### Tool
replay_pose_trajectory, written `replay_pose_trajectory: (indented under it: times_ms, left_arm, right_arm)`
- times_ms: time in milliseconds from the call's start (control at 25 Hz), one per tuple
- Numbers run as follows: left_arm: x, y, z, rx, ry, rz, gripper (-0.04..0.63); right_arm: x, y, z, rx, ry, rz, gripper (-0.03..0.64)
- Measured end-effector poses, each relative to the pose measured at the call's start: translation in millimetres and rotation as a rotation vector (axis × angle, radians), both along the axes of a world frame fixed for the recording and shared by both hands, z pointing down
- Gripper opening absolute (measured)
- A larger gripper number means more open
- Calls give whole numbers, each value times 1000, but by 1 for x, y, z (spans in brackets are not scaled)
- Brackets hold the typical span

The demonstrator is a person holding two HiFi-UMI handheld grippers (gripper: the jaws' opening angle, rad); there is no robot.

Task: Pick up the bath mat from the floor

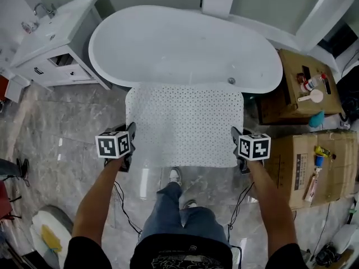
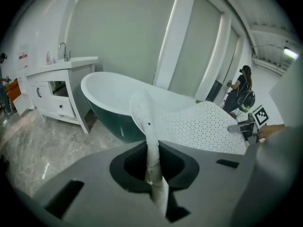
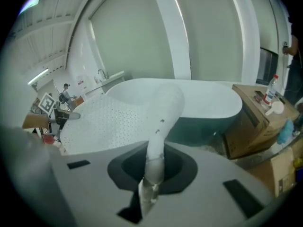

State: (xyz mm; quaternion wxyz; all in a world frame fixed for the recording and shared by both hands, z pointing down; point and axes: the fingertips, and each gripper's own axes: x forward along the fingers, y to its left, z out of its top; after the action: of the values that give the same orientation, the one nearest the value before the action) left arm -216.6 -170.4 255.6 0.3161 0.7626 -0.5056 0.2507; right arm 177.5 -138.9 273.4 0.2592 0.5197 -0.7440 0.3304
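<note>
The white perforated bath mat (image 1: 185,122) hangs spread between my two grippers, lifted off the marble floor in front of the bathtub. My left gripper (image 1: 131,133) is shut on the mat's left edge, and my right gripper (image 1: 235,140) is shut on its right edge. In the left gripper view the mat's edge (image 2: 142,110) runs pinched down between the jaws of the left gripper (image 2: 152,167). The right gripper view shows the same: the mat (image 3: 113,119) is bunched into the closed jaws of the right gripper (image 3: 154,167).
A white oval bathtub (image 1: 185,43) stands just beyond the mat. A white vanity (image 1: 53,46) is at the back left. Cardboard boxes (image 1: 305,88) with bottles line the right side. My shoe (image 1: 175,175) and cables lie below the mat. A person (image 2: 242,86) stands far off.
</note>
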Motion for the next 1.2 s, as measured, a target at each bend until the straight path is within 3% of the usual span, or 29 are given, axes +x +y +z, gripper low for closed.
replay_pose_trajectory:
  times_ms: [480,800,1200]
  left_arm:
    - [-1,-67,-124,169,41,5,31]
    - [4,-116,-188,321,121,10,31]
    - [17,-145,-254,505,102,58,31]
  right_arm:
    - [-7,-53,-137,198,-20,92,29]
    - [-2,-89,-212,365,32,175,29]
    - [-4,-105,-279,542,98,226,29]
